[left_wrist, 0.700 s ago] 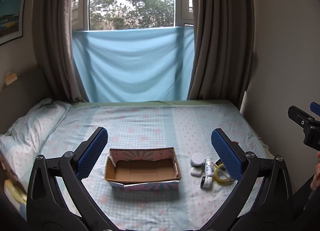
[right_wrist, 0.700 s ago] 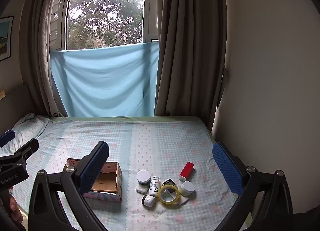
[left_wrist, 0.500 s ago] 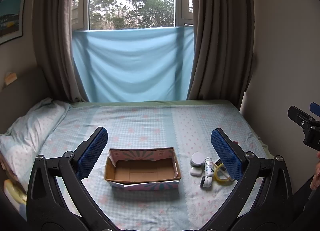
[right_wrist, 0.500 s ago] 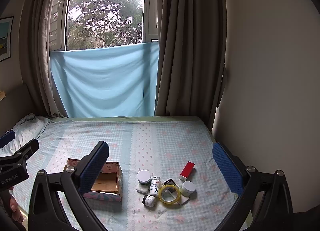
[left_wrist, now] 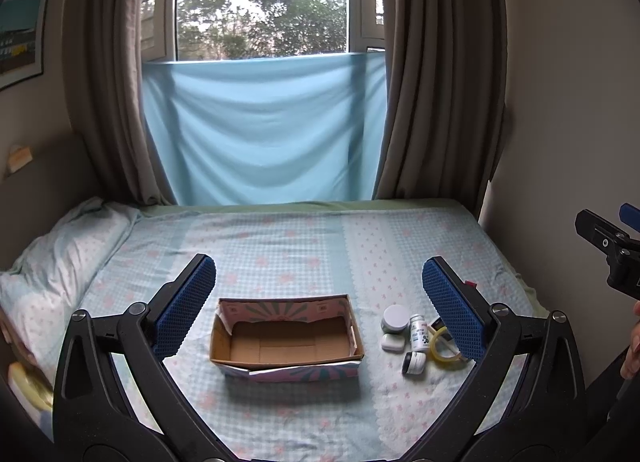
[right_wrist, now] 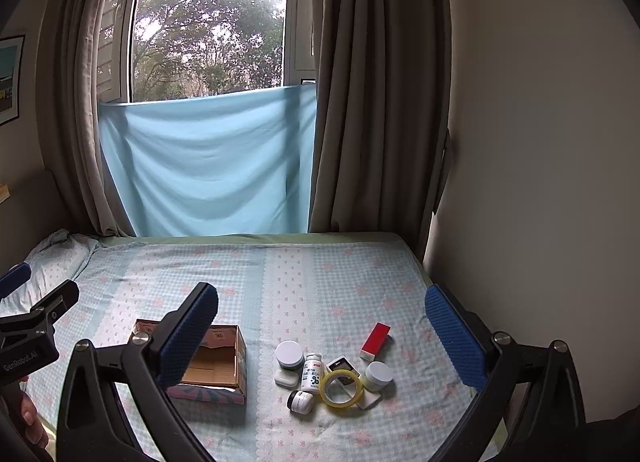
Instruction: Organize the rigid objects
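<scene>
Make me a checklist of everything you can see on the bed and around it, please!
Surface: bed sheet, checked blue, pink flowers.
Job's things: cardboard box empty; beside it a tape ring, pill bottle, small jars, red block.
Clutter: pillow at left.
Grippers: left tongs and right tongs wide open, holding nothing.
Cables: nothing seen.
Surroundings: window, brown curtains, blue cloth.
</scene>
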{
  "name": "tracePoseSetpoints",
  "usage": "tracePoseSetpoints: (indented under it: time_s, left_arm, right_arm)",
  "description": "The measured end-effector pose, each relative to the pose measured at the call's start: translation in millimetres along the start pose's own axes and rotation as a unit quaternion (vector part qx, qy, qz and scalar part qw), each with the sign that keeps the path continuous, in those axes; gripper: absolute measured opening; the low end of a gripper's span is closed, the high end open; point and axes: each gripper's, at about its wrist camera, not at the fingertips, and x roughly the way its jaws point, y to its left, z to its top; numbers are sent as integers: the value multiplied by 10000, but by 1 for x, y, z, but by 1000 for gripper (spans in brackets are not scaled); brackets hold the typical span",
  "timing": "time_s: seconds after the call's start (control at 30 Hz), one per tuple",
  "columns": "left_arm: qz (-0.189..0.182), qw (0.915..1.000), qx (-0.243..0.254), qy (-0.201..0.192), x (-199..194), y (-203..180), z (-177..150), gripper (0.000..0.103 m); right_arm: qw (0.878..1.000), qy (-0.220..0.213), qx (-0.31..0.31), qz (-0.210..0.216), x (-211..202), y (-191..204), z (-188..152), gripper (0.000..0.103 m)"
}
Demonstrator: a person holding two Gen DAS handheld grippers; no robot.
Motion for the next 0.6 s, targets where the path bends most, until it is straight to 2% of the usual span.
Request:
tracePoseSetpoints:
  time_s: [0.6]
  left_arm:
    - [-92, 10000, 21, 8, 2, 4, 1, 103]
  right_arm:
    - [10000, -3, 1, 3, 2, 2, 1, 102]
